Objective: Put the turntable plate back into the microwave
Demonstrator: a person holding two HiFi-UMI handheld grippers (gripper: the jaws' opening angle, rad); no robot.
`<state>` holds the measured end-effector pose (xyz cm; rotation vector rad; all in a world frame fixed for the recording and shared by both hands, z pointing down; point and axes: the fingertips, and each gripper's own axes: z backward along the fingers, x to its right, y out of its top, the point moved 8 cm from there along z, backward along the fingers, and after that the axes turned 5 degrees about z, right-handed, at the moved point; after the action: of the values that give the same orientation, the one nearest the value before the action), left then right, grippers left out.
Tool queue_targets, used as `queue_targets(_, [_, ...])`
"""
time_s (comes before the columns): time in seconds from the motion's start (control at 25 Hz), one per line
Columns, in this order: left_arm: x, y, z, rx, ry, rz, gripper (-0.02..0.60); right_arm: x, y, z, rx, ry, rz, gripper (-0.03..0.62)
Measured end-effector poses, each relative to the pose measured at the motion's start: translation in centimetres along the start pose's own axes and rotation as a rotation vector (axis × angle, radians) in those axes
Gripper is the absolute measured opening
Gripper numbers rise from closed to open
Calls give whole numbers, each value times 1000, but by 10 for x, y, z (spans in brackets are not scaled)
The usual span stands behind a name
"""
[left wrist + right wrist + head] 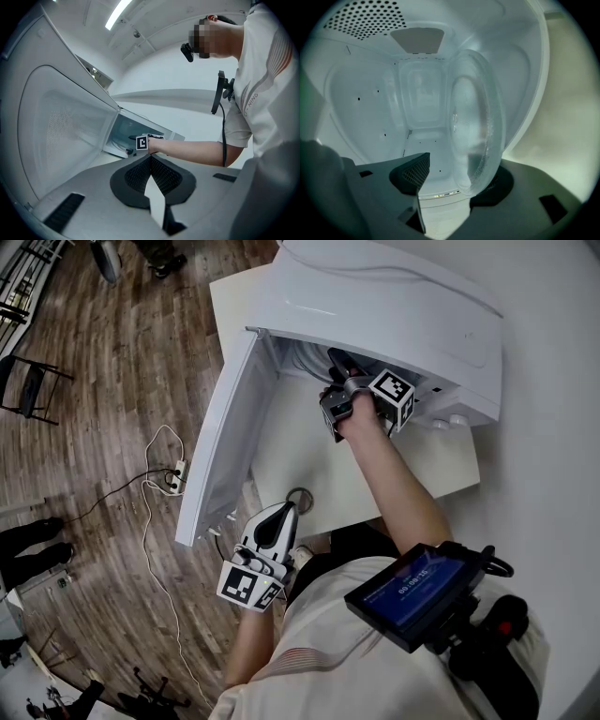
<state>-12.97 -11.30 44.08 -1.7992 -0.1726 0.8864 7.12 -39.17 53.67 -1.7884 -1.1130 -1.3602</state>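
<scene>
Bench: a white bench (309,465) carries the oven and stands on a brown wooden floor (112,381).
Microwave: a white microwave oven (375,306) sits on the bench, its front facing the person.
Door: the white microwave door (225,437) is swung fully open to the person's left.
Cavity: the pale moulded oven cavity (417,93) is lit and open, and nothing but the plate shows in it.
Plate: the clear round glass turntable plate (476,131) is already inside the cavity. It shows edge-on to the right camera, its rim between the two jaws.
Done so far: judging by this, the carrying is over, since the plate has passed the door opening and is in the oven.
Left to do: I cannot tell whether the plate lies flat and centred on the cavity floor. It probably needs checking or settling, and then the right arm has to come out.
Right tongs: the right tongs (457,180) reach into the cavity with the jaws wide apart. The left pad stands clear of the glass and the rim lies close against the right pad, so nothing is clamped.
Left tongs: the left tongs (150,159) hang low beside the open door, well apart from the plate, with the jaws together and nothing between them.
</scene>
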Motion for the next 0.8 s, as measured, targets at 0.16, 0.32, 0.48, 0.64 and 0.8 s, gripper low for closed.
queue_targets(0.16, [0, 0, 2, 2, -5, 1, 11, 3, -5, -1, -59, 6, -12, 262])
queue_targets(0.32, [-2, 0, 5, 1, -4, 6, 11, 4, -10, -2, -123, 9, -25, 262])
queue_targets(0.48, [-2, 0, 5, 2, -7, 9, 10, 5, -13, -2, -166, 10, -25, 262])
queue_targets(0.64, [-3, 1, 5, 4, -11, 10, 11, 11, -20, -2, -203, -3, -36, 262])
queue_targets(0.8, [-4, 2, 7, 5, -10, 12, 11, 20, -20, -1, -203, -12, -20, 262])
